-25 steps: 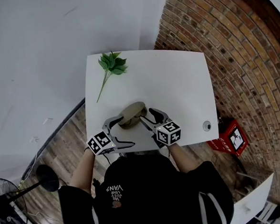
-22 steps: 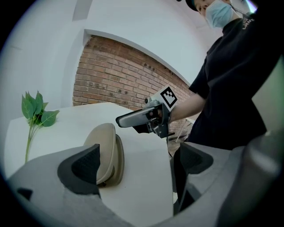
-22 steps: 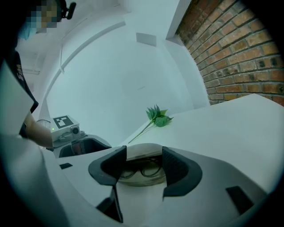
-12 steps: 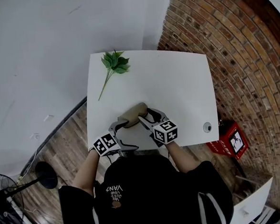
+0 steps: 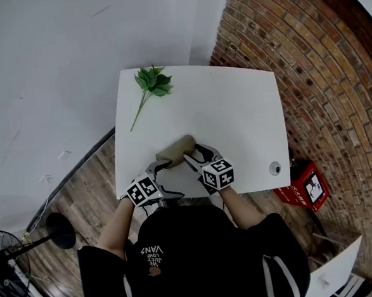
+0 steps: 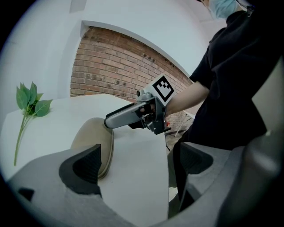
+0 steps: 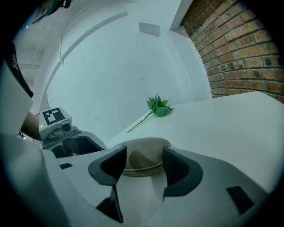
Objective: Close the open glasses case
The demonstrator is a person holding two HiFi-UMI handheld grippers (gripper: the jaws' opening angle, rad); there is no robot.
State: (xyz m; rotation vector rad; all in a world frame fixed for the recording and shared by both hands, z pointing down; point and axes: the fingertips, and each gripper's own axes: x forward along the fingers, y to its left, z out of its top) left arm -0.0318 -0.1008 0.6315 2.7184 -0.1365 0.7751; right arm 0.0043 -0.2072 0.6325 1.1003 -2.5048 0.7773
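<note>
Moved since a second ago: the lid of the glasses case (image 5: pixel 176 150) has gone from raised to shut.
Glasses case: tan and closed, lying flat near the lower edge of the white tabletop (image 5: pixel 234 109), at the centre of the head view, between the two tools.
Left hand-held gripper (image 6: pixel 140 162): jaws are spread wide and hold nothing; the case lies just past its left pad.
Right hand-held gripper (image 7: pixel 144 167): jaws are part-open and grip nothing; the end of the case sits just ahead of the gap, and I cannot tell whether a jaw tip touches it.
Leafy sprig (image 5: pixel 151 85): upper left of the tabletop, well apart from the case.
Brick wall (image 5: pixel 320 72): right side of the head view.
</note>
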